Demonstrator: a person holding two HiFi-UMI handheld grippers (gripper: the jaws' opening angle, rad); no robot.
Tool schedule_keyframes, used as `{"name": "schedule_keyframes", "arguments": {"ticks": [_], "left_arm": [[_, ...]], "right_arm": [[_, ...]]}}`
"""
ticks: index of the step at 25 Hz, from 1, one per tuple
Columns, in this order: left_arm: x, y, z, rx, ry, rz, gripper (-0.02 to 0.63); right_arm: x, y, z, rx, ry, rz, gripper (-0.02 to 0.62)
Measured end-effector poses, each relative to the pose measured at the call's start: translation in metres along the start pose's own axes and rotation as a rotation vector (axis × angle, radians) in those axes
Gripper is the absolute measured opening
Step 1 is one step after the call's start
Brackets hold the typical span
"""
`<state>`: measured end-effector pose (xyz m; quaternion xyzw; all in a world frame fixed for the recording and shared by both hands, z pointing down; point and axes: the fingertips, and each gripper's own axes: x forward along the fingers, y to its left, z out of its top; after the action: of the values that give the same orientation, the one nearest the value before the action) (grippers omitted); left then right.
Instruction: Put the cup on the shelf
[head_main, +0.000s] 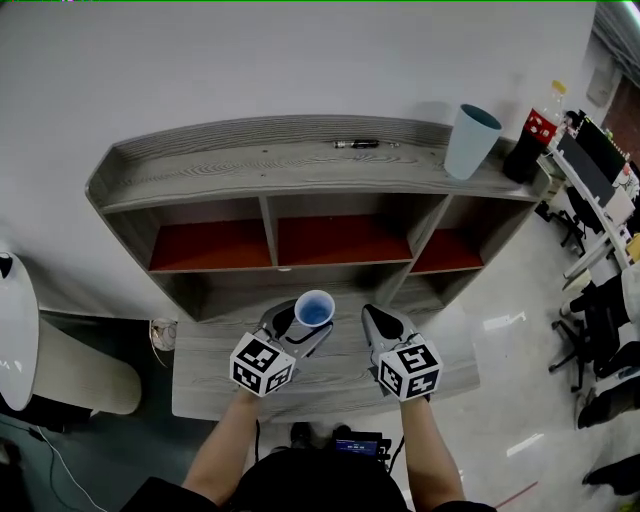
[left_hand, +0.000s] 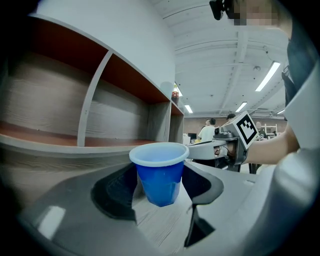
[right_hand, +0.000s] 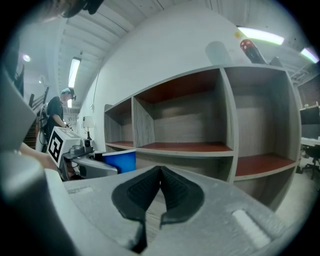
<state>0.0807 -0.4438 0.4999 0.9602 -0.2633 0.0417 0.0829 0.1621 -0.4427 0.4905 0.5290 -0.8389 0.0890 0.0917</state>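
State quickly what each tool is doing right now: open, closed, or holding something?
Left tool: closed on the blue cup.
Right tool: closed, holding nothing.

A small blue cup (head_main: 314, 308) is hanging upright in the left gripper (head_main: 306, 326), facing the grey wooden shelf (head_main: 270, 160).

Atop the shelf (head_main: 250, 165) lie a pen (head_main: 357, 144) mid-back, a second cup (head_main: 470, 141) toward the right end, and a bottle (head_main: 529, 143) at that end. Before the shelf, the cup (head_main: 314, 308) sits in the jaws of the left gripper (head_main: 305, 326), the right gripper (head_main: 379, 320) beside it.
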Motion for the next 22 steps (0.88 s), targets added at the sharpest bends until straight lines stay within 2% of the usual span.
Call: {"name": "schedule_keyframes", "arguments": {"ticks": [9, 22], "left_arm": [[0.008, 0.002, 0.011, 0.007, -0.009, 0.081, 0.287], [0.010, -0.001, 0.012, 0.026, 0.006, 0.105, 0.285]], "right_arm": [[0.001, -0.014, 0.011, -0.022, -0.015, 0.066, -0.002], [0.001, -0.014, 0.011, -0.016, -0.025, 0.108, -0.002]]}}
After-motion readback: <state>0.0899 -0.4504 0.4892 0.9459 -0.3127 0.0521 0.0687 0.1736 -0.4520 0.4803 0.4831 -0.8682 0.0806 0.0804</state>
